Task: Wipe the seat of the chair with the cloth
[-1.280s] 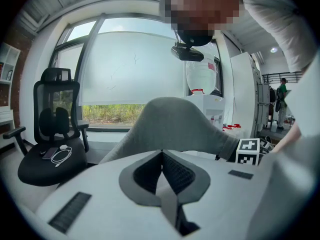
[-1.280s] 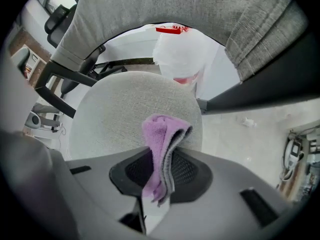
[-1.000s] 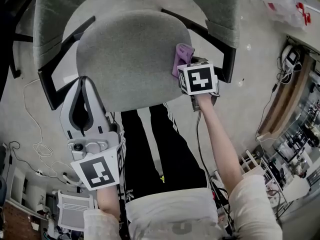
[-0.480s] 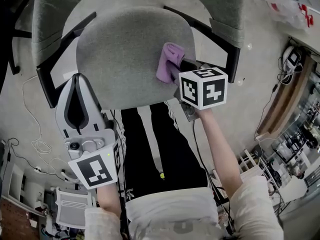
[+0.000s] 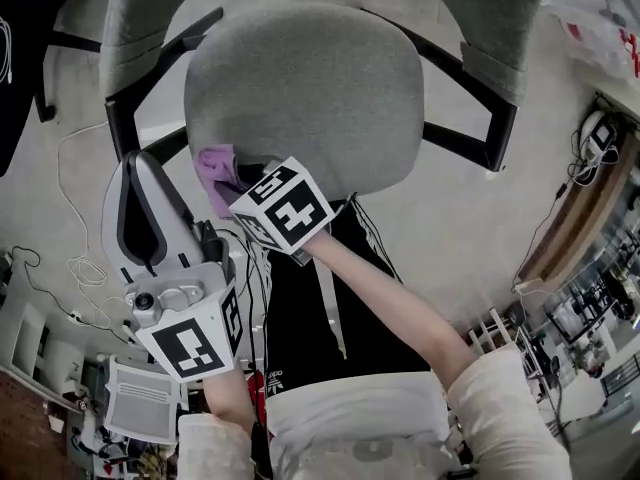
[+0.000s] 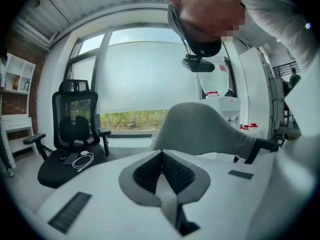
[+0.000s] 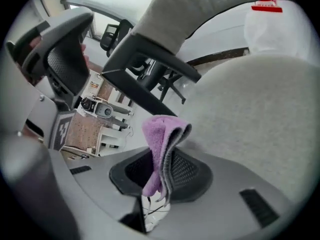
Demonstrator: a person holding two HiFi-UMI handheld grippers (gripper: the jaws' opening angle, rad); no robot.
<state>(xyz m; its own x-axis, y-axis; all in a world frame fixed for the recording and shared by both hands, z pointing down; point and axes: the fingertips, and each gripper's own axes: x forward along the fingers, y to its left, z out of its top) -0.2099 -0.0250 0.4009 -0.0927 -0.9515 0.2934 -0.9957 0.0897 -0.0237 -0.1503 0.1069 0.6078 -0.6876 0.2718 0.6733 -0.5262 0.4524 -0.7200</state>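
1. Far to the left in the head view, a thin white cable (image 5: 66,208) trails over the pale grey concrete floor (image 5: 40,138), well apart from the chair.
2. Next comes the left gripper (image 5: 140,168), a smooth white-and-grey shell with dark ribbed pads. It is held just off the seat's near left corner, and its fingers are pressed together with nothing between them.
3. Its own view looks past those fingers to a black mesh office chair (image 6: 75,129) by the window, with a coiled white charging lead (image 6: 82,160) lying on its cushion.
4. A black angular armrest (image 5: 116,128) of hard plastic stands between the left gripper and the seat's left side.
5. The fluffy purple cloth (image 5: 212,168), folded double, sits at the front left edge of the seat. Whether it presses on the fabric cannot be told.
6. The right gripper (image 5: 240,180) reaches across the person's body, its fingers clamped on the cloth's lower part while the folded top stands free above them.
7. The rounded seat of grey woven fabric (image 5: 310,88) fills the middle, otherwise bare.
8. A second black armrest (image 5: 505,128) flanks it on the right.
9. Legs in black trousers with white stripes (image 5: 310,318) stand against the seat's front.
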